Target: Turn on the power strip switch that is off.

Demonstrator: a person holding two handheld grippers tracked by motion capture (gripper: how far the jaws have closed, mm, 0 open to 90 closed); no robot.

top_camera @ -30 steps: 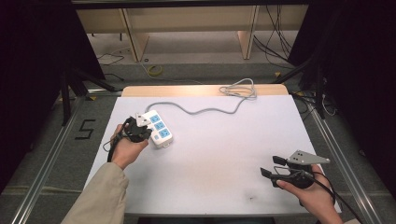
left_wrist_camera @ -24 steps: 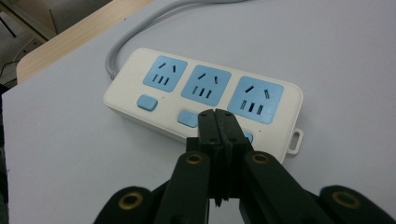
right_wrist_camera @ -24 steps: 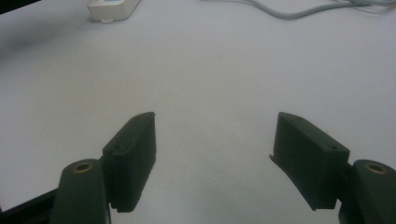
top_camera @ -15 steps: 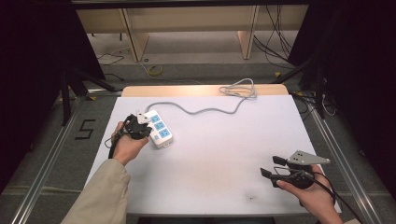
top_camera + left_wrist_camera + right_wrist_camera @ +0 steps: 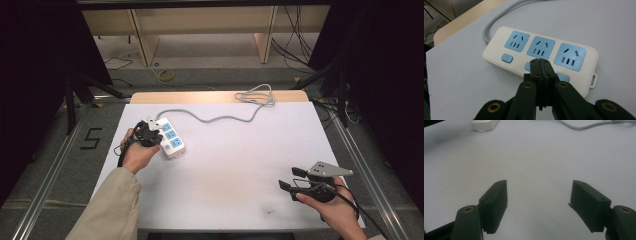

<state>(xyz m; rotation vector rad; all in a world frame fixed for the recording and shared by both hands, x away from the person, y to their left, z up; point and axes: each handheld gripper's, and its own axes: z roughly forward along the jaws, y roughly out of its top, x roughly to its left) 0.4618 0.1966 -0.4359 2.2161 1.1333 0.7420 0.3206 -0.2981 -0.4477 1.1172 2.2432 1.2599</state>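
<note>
A white power strip (image 5: pixel 170 138) with three blue sockets lies at the table's left. In the left gripper view the power strip (image 5: pixel 541 42) has blue switches along its near side and a small red light. My left gripper (image 5: pixel 540 62) is shut, its tips over the middle switch; contact cannot be told. From above, the left gripper (image 5: pixel 150 131) sits at the strip's left edge. My right gripper (image 5: pixel 290 179) is open above the table's front right, nothing between its jaws (image 5: pixel 539 195).
The strip's grey cable (image 5: pixel 220 117) runs back to a coil (image 5: pixel 256 95) at the table's far edge. A wooden board (image 5: pixel 200 96) lies along the far edge of the white table (image 5: pixel 240 155). Shelving legs stand beyond.
</note>
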